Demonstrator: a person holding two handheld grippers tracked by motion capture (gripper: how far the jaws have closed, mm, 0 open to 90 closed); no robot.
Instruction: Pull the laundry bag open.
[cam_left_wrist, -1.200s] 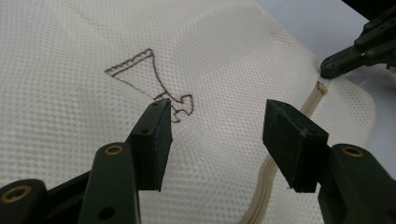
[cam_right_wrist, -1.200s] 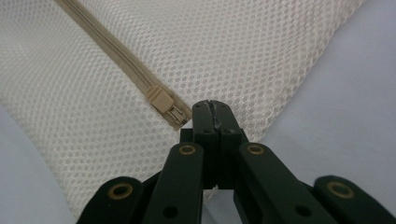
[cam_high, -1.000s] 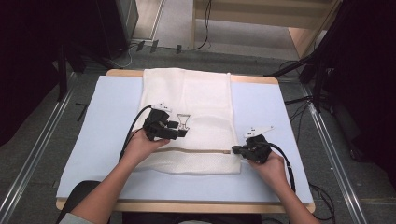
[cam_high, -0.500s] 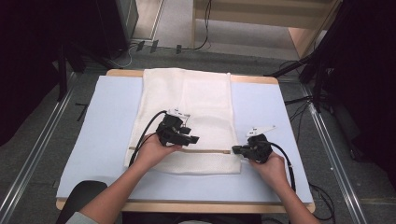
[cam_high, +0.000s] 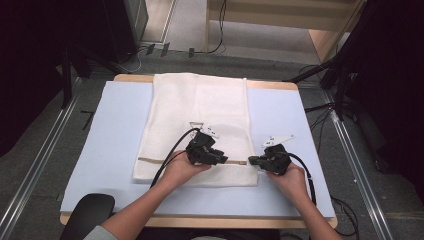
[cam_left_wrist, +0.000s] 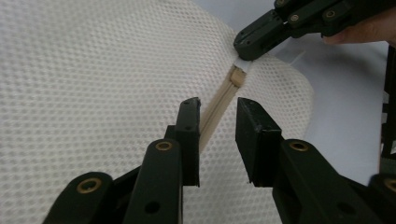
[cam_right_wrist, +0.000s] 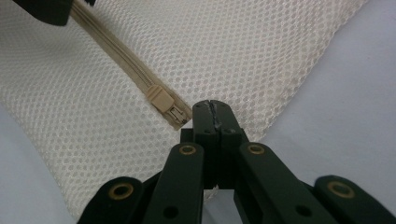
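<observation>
White mesh bag (cam_high: 200, 125), beige zipper (cam_left_wrist: 219, 105) between closing left claw (cam_left_wrist: 217, 114) – untouched, right claw (cam_right_wrist: 215, 112) clenched on bag's edge – pull tab hidden.

The mesh bag (cam_high: 200, 127) is creamy white with a pattern of tiny round holes all over; its zipper (cam_right_wrist: 140, 88) is light tan, a bit darker than the mesh; the surface (cam_high: 110, 130) is pale blue with a light wood edge; the left gripper (cam_left_wrist: 217, 116) and right gripper (cam_right_wrist: 215, 114) are black with small brass-coloured rings; the floor (cam_high: 45, 130) is dark grey
</observation>
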